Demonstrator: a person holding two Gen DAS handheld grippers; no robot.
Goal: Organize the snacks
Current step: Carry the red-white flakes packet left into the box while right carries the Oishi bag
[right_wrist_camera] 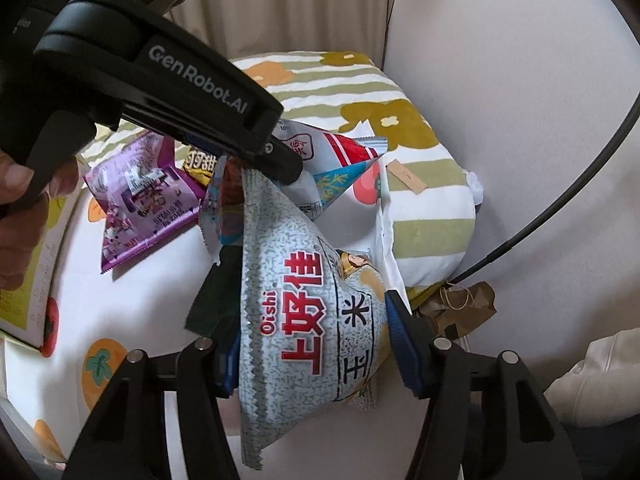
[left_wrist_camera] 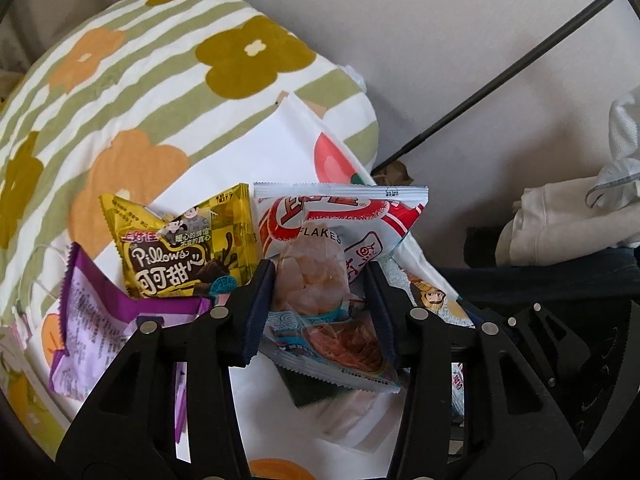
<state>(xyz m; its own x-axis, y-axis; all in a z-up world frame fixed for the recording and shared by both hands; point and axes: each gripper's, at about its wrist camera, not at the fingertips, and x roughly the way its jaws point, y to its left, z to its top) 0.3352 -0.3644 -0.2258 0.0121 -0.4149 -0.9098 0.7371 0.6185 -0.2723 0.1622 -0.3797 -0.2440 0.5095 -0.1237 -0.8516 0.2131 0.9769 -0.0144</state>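
My left gripper [left_wrist_camera: 316, 304] is shut on a white and red prawn flakes bag [left_wrist_camera: 340, 224] with a clear window, held over the bed. In the right wrist view the same gripper [right_wrist_camera: 284, 164] reaches in from the upper left, gripping that bag [right_wrist_camera: 336, 156]. My right gripper [right_wrist_camera: 312, 352] has its blue pads [right_wrist_camera: 400, 340] pressed on both sides of a grey Oishi corn snack bag [right_wrist_camera: 304, 320], which stands upright. A yellow Pillows bag [left_wrist_camera: 188, 240] and a purple bag [left_wrist_camera: 100, 320] lie to the left on the sheet. A dark green packet [right_wrist_camera: 216, 300] lies under the grey bag.
A striped pillow with flowers [left_wrist_camera: 160, 80] lies behind the snacks on a white fruit-print sheet [right_wrist_camera: 140, 300]. A dark pole [left_wrist_camera: 520, 64] crosses the wall. White clothes [left_wrist_camera: 560, 220] lie at the right, a brown paper bag [right_wrist_camera: 460, 304] beside the bed, a yellow-green box [right_wrist_camera: 32, 280] at the left.
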